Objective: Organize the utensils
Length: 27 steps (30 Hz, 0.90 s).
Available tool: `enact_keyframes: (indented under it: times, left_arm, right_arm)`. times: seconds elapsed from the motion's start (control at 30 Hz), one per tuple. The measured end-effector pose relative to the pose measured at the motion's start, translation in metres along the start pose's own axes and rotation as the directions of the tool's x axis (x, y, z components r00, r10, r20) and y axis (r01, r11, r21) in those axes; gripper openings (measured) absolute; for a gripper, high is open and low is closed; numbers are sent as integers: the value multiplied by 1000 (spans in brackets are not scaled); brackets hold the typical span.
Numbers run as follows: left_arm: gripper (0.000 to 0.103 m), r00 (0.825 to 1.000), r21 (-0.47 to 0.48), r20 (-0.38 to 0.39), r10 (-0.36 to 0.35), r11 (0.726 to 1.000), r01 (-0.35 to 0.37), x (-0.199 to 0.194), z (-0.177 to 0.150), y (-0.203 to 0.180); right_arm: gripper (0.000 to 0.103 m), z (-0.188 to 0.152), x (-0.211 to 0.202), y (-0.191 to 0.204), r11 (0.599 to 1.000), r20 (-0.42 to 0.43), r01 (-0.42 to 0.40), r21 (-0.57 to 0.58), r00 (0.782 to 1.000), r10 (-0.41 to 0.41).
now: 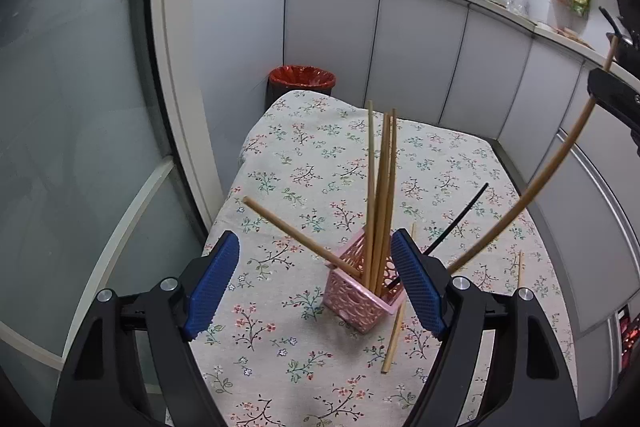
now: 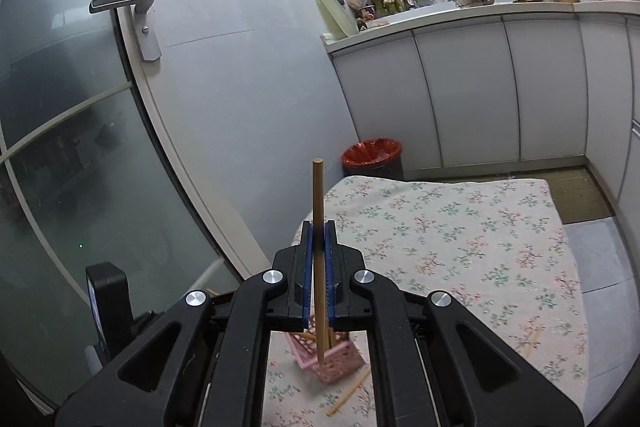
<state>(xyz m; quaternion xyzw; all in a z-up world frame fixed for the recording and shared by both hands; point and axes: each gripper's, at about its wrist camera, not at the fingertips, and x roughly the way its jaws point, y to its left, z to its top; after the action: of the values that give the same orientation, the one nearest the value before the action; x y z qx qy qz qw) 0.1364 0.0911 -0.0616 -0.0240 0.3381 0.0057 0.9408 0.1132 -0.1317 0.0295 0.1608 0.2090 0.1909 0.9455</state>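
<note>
A pink lattice holder [image 1: 362, 297] stands on the floral tablecloth [image 1: 280, 347], with several wooden chopsticks [image 1: 382, 187] upright in it. One more leans far left and a black chopstick [image 1: 456, 219] leans right. My left gripper [image 1: 316, 267] is open, its blue pads either side of the holder and touching nothing. My right gripper [image 2: 319, 231] is shut on a wooden chopstick [image 2: 317, 187], whose lower end hangs over the holder [image 2: 336, 359]. The left wrist view shows that gripper [image 1: 600, 83] at the upper right, holding the long chopstick [image 1: 520, 203].
Loose chopsticks lie on the cloth beside the holder [image 1: 394, 339] and further right [image 1: 520, 267]. A red-lined bin [image 1: 302, 77] stands beyond the table's far end. White cabinets [image 2: 460, 87] run along the back and right, and a frosted glass door [image 2: 60, 147] is on the left.
</note>
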Motion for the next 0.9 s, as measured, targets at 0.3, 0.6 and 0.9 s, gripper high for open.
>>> enact_keyframes:
  times: [0.3, 0.6, 0.9]
  left_arm:
    - [81, 998, -12, -65, -2, 1000, 1, 14, -5, 14]
    - [83, 995, 10, -100, -2, 1000, 3, 20, -10, 16]
    - [87, 994, 19, -104, -33, 999, 35, 15, -14, 5]
  right_arm:
    - [5, -25, 63, -2, 999, -95, 2, 46, 995, 2]
    - [39, -34, 70, 4, 1000, -127, 5, 19, 992, -3]
    - [53, -20, 24, -30, 996, -92, 78, 32, 993, -75]
